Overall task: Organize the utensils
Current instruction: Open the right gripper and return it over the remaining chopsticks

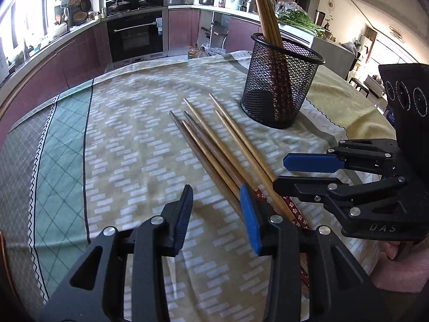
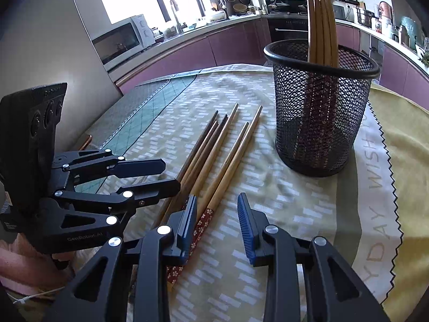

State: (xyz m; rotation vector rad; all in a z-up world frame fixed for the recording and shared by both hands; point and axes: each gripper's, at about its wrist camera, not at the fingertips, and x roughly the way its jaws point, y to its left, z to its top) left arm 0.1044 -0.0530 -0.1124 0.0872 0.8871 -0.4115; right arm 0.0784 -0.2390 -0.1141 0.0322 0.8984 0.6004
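Several wooden chopsticks (image 1: 214, 145) lie side by side on the tablecloth, tips pointing away; they also show in the right wrist view (image 2: 214, 155). A black mesh cup (image 1: 281, 83) stands upright beyond them and holds several chopsticks; it also shows in the right wrist view (image 2: 321, 107). My left gripper (image 1: 217, 214) is open and empty, just left of the chopsticks' handle ends. My right gripper (image 2: 217, 225) is open and empty, its left finger beside the patterned handles. Each gripper shows in the other's view, the right gripper (image 1: 305, 171) and the left gripper (image 2: 169, 174).
The patterned tablecloth (image 1: 128, 139) covers the round table, with a yellow cloth (image 2: 402, 139) to the right. Kitchen counters, an oven (image 1: 136, 37) and a microwave (image 2: 120, 40) lie beyond the table edge.
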